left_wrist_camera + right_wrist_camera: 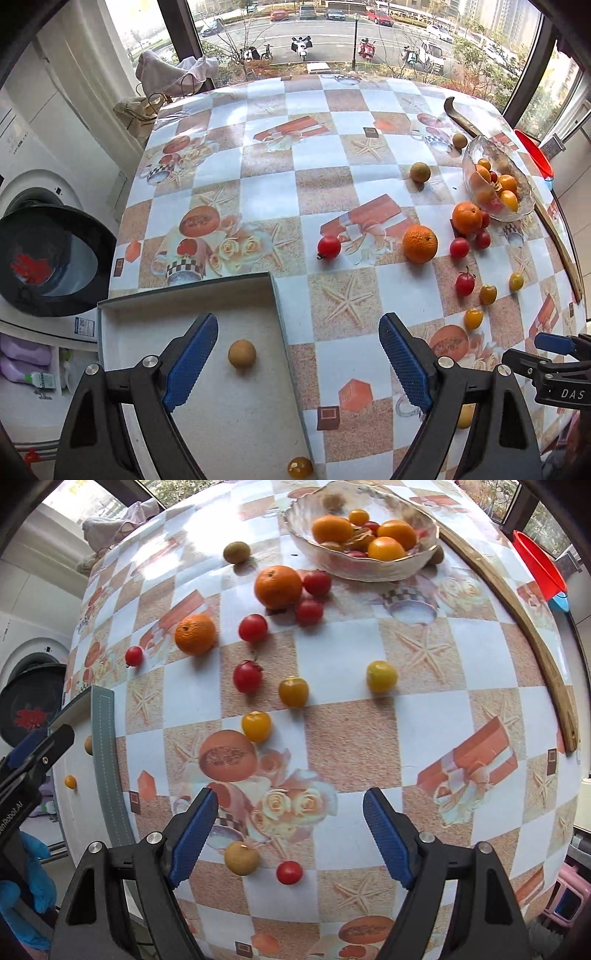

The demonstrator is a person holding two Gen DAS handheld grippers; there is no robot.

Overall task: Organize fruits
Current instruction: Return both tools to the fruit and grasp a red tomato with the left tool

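My left gripper [298, 334] is open and empty above the white box [207, 295] at the table's near left. A tan longan [242, 353] and a small yellow tomato [300, 467] lie in the box. My right gripper [290, 810] is open and empty over the table; a tan longan [242, 857] and a red cherry tomato [289, 872] lie just below its jaws. Two oranges [277, 587] [195, 633], red tomatoes [252, 627] and yellow tomatoes [293, 691] are scattered on the tablecloth. A glass bowl [406, 563] holds several fruits.
A curved wooden stick [517, 616] lies along the table's right edge. A red bucket [539, 565] stands beyond it. A washing machine [40, 236] with its door open is left of the table. Two brown fruits [420, 172] [459, 140] sit near the bowl.
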